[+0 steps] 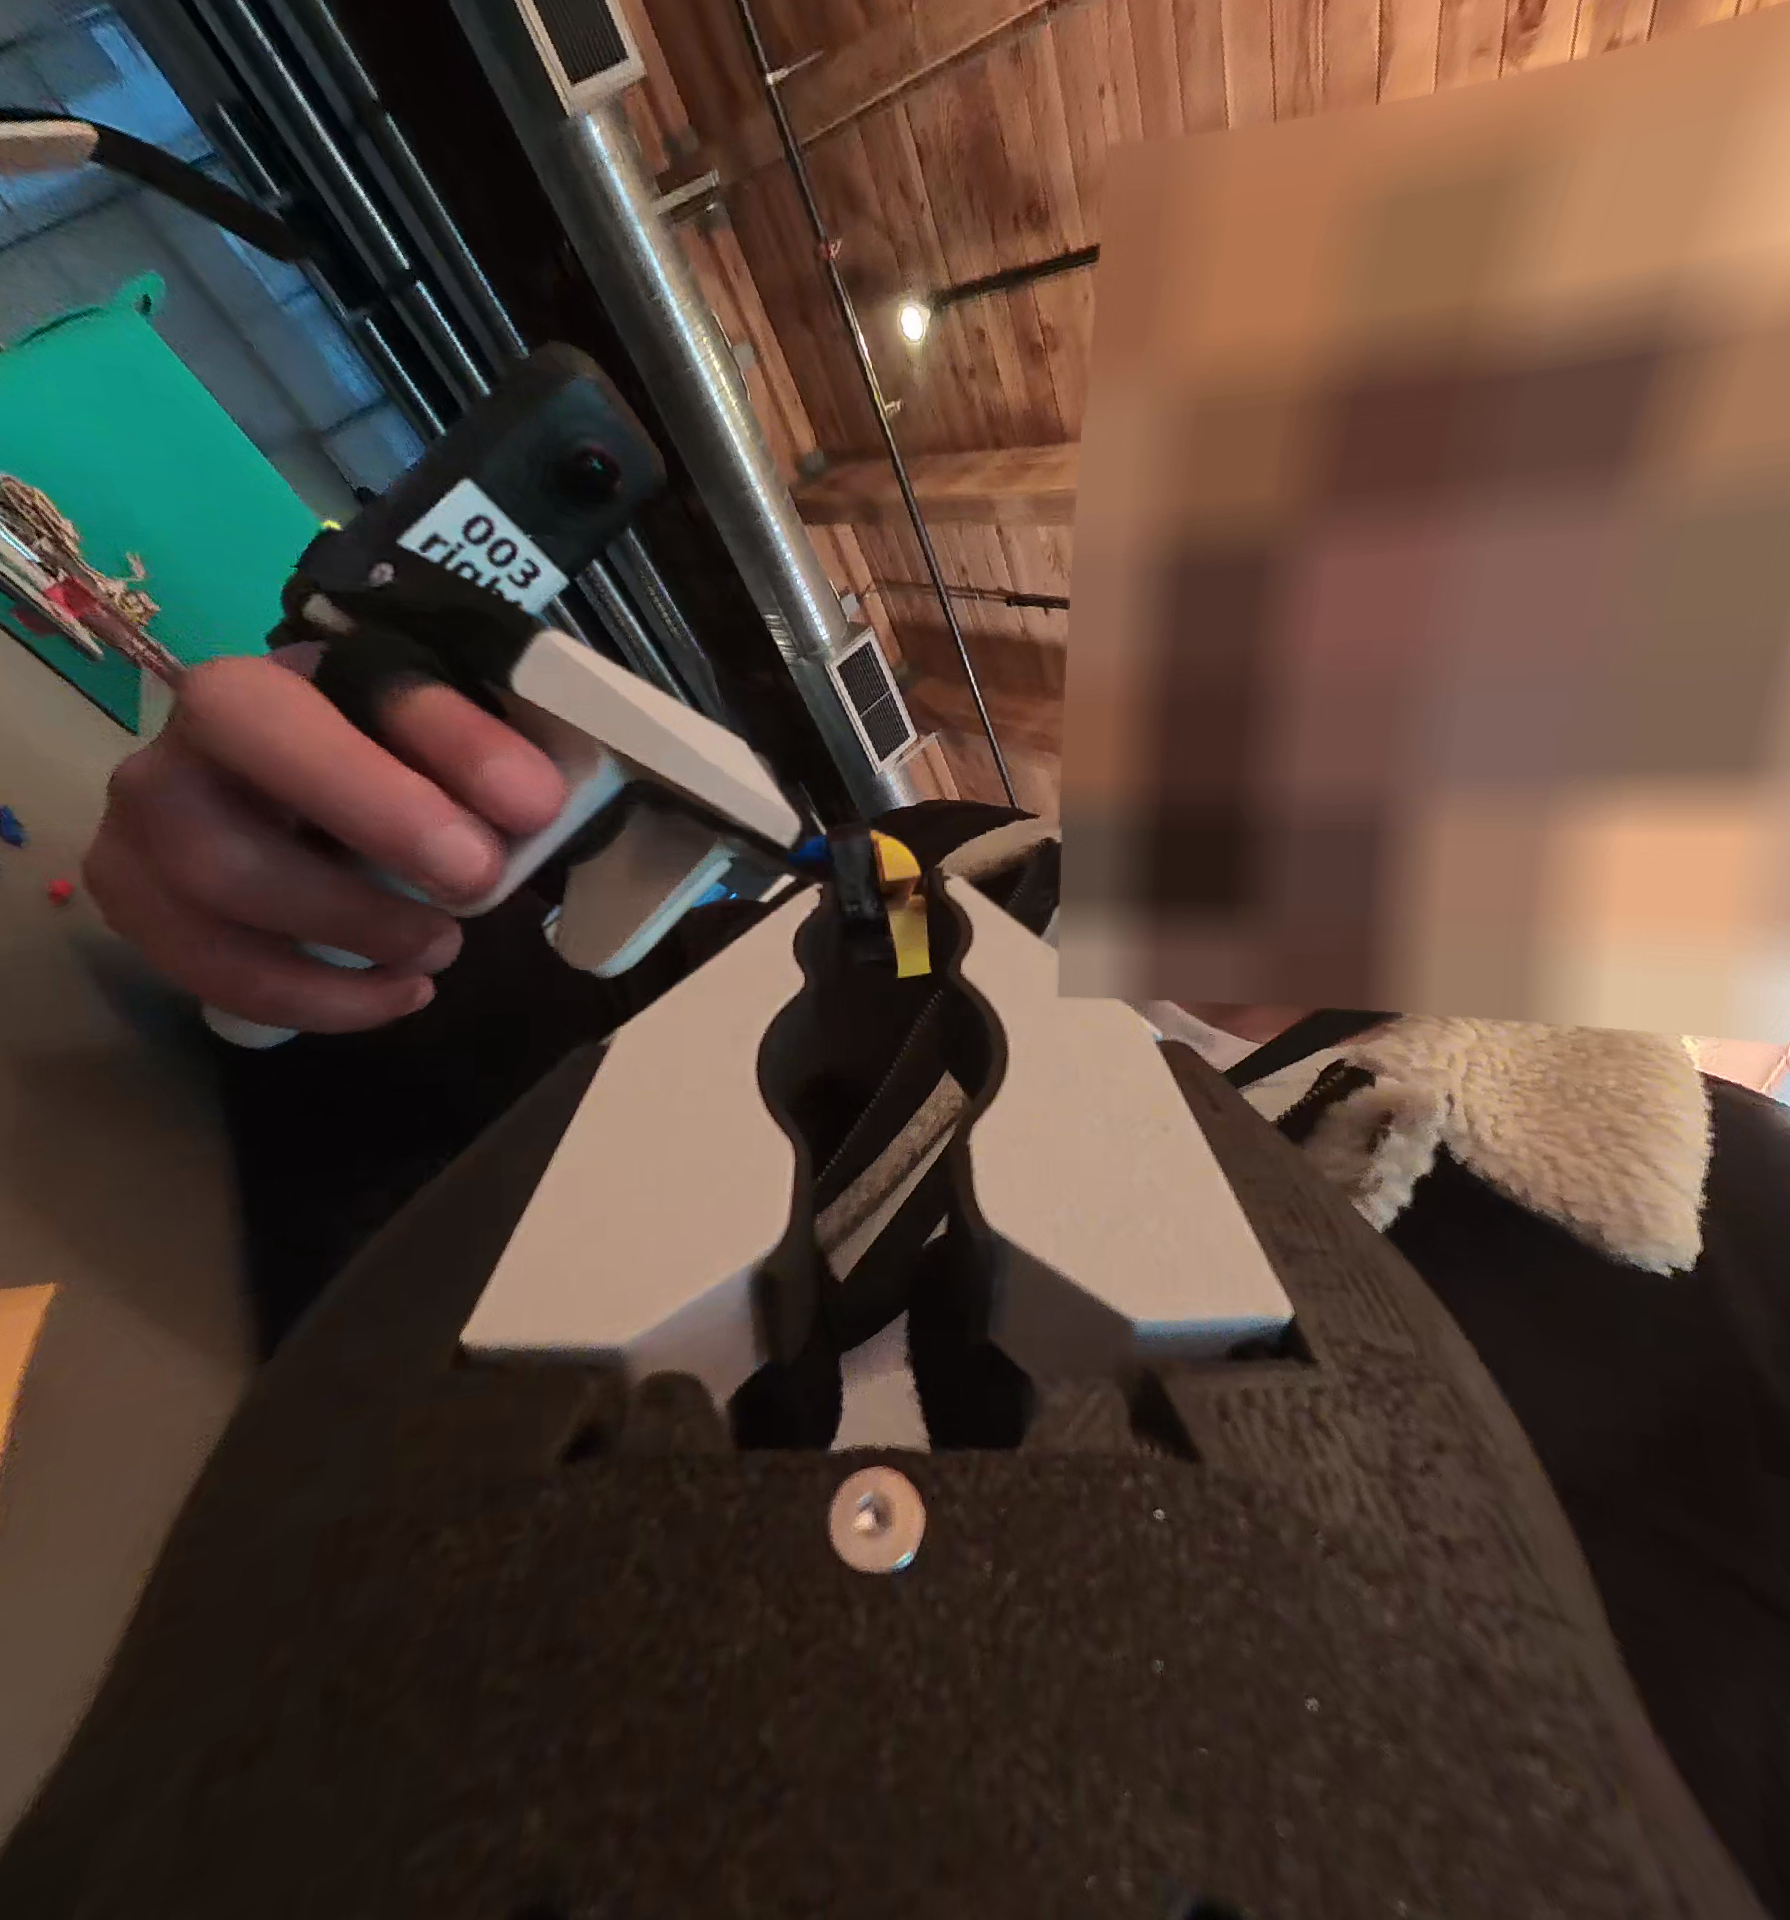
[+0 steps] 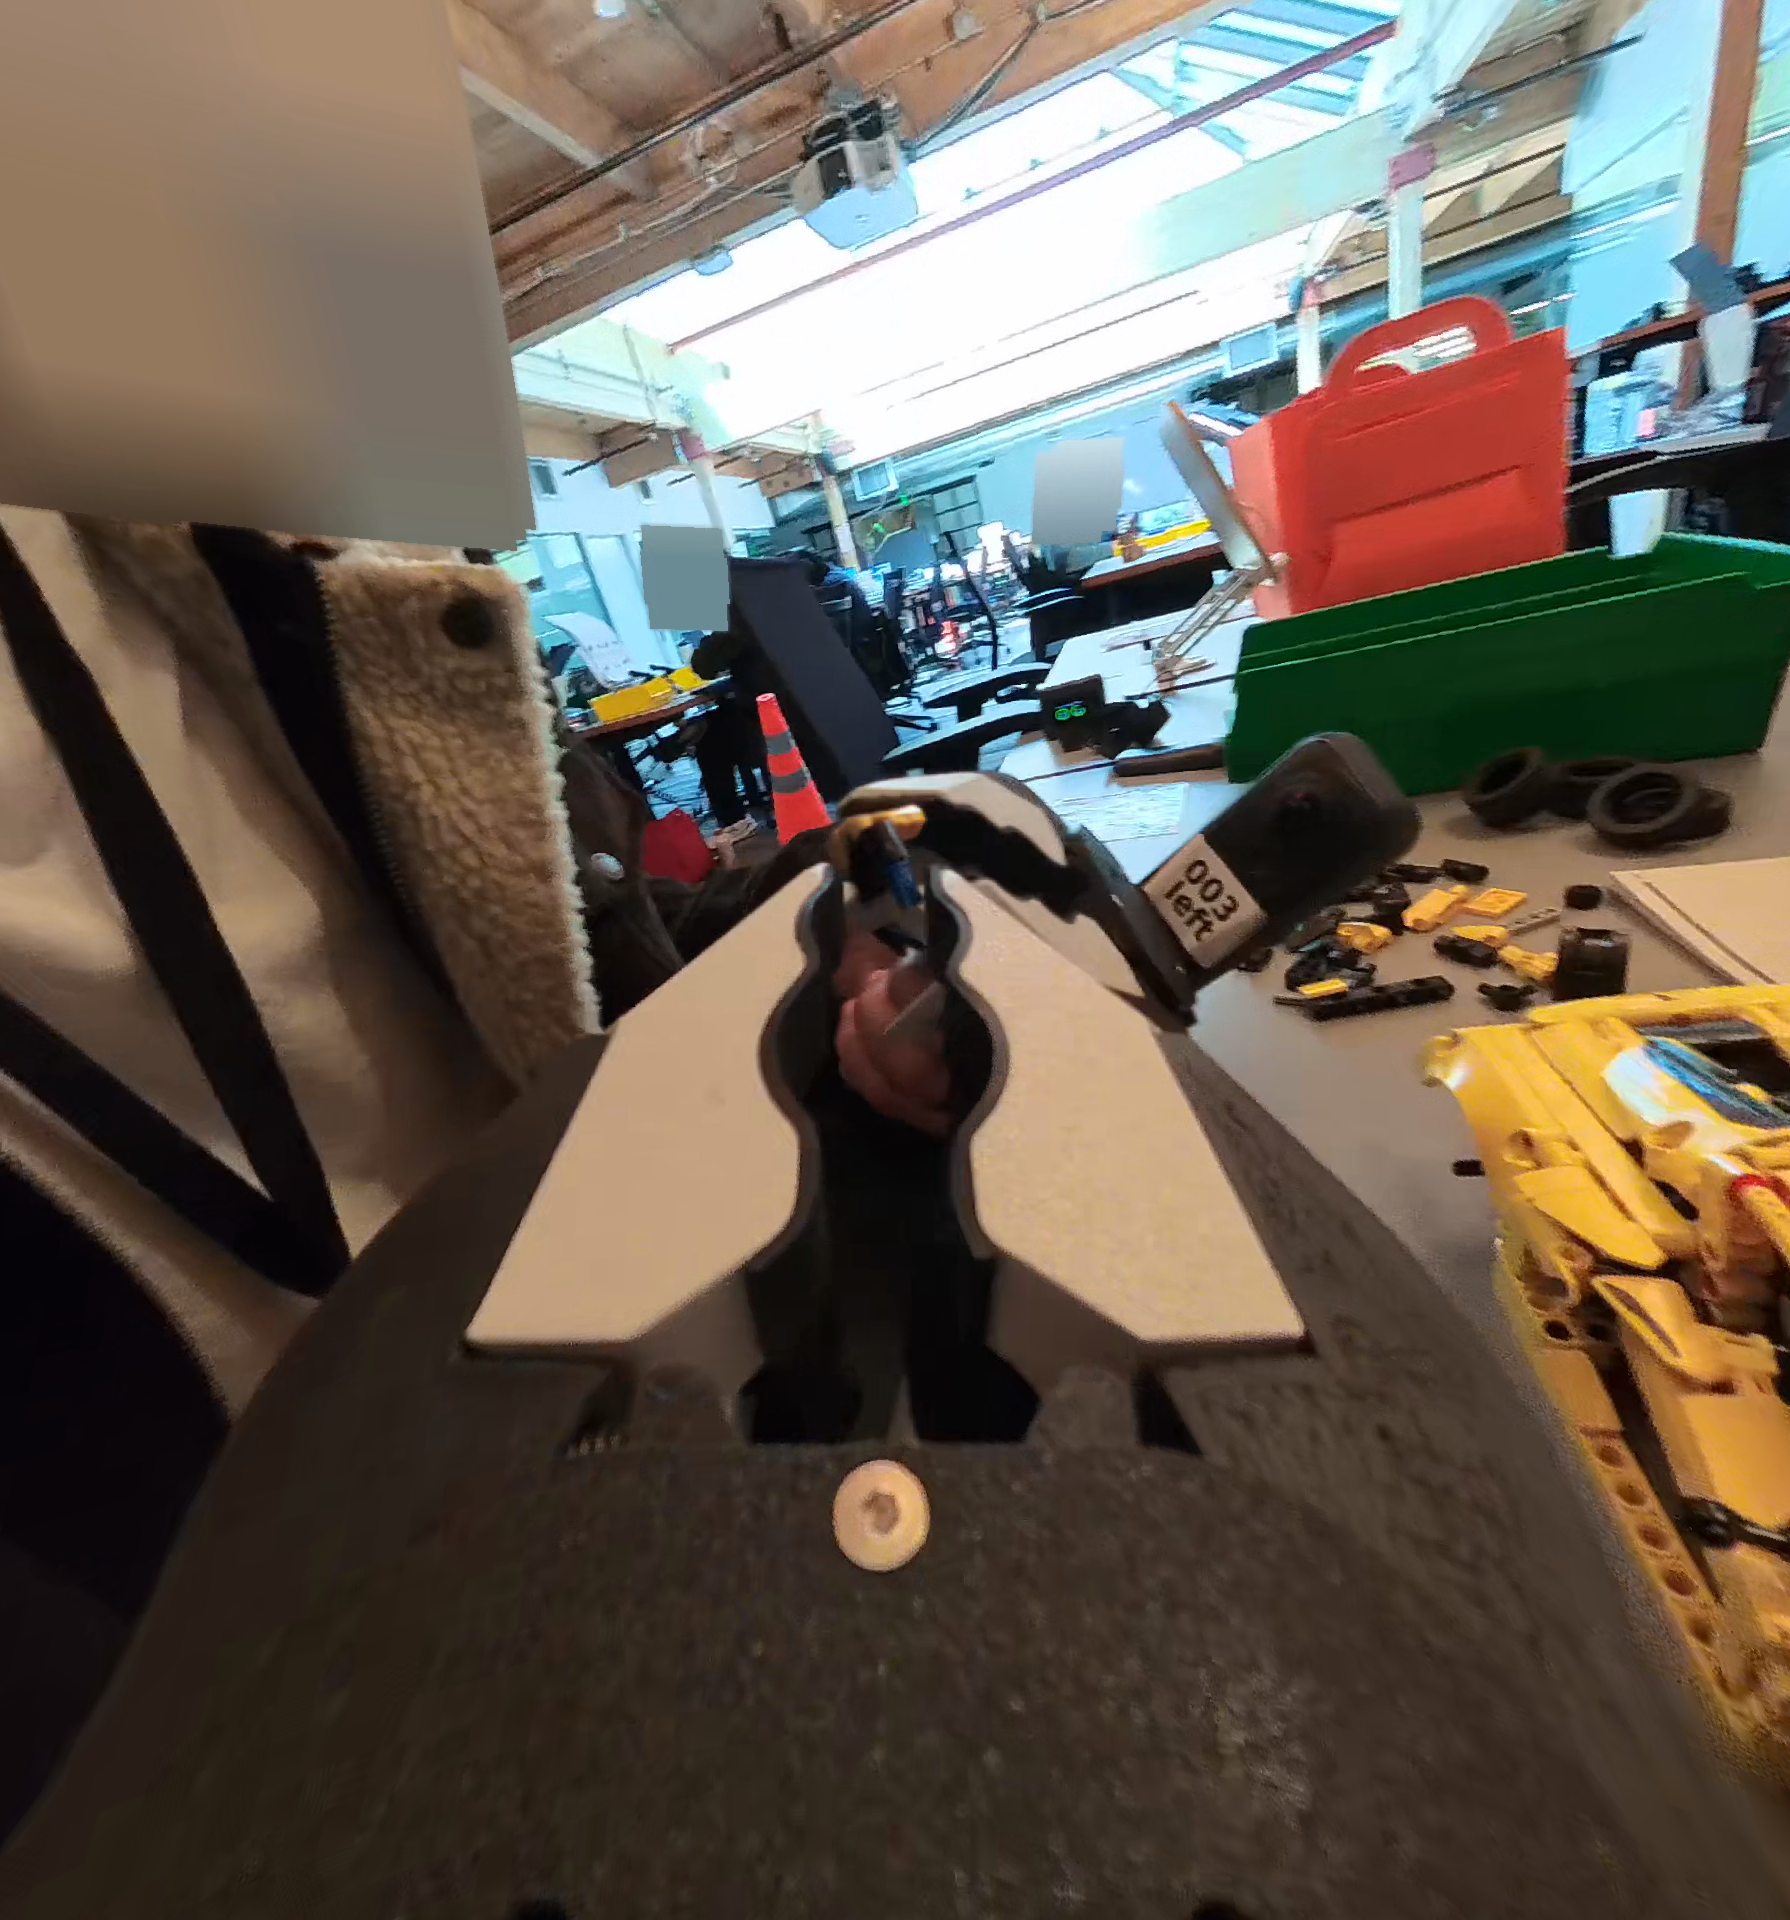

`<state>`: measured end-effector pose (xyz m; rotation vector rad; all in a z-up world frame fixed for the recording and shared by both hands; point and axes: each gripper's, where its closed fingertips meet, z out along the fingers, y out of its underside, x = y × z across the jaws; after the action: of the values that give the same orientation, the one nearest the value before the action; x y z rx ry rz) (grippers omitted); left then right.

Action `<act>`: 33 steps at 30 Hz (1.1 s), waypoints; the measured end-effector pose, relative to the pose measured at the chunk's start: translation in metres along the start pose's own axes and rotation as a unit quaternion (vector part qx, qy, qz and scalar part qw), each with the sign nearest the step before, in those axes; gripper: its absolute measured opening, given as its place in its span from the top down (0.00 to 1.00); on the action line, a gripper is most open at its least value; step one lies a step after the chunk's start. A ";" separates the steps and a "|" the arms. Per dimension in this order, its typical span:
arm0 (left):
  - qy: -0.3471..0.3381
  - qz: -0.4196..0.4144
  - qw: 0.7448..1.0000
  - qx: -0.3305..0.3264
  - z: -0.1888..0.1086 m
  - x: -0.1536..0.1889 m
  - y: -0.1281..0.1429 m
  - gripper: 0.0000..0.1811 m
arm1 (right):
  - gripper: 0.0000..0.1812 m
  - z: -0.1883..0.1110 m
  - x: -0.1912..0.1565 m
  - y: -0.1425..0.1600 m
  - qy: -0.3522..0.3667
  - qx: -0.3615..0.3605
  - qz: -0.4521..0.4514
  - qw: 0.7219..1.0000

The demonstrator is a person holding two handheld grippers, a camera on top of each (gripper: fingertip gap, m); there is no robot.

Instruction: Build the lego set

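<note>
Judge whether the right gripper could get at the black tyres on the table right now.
Probably not: the right gripper is shut on a small blue piece, raised off the table, and the tyres lie beyond the left gripper.

Beyond my right tongs' tips, a green bin (image 2: 1514,665) sits on the grey table (image 2: 1390,1143) with an orange bag (image 2: 1410,488) behind it. Left of those tips, an orange traffic cone (image 2: 789,774) stands far off. A fleece collar (image 2: 434,790) hangs close at left.
</note>
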<state>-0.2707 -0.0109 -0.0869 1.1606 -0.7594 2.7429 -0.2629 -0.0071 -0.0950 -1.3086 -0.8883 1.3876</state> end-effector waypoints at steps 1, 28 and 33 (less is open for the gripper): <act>0.002 -0.003 1.000 -0.002 0.000 0.000 0.001 0.91 | 0.92 0.001 -0.001 0.000 -0.002 -0.002 -0.001 1.000; 0.003 -0.031 0.999 0.009 -0.001 -0.004 -0.001 0.92 | 0.97 0.002 0.000 0.006 0.005 -0.022 0.007 1.000; -0.063 0.004 0.995 0.071 -0.018 -0.020 -0.024 0.90 | 0.99 -0.009 0.021 -0.001 0.023 0.005 0.122 0.992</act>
<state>-0.2625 0.0209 -0.1010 1.3732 -0.5909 2.7914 -0.2522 0.0124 -0.1009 -1.4730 -0.7057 1.5402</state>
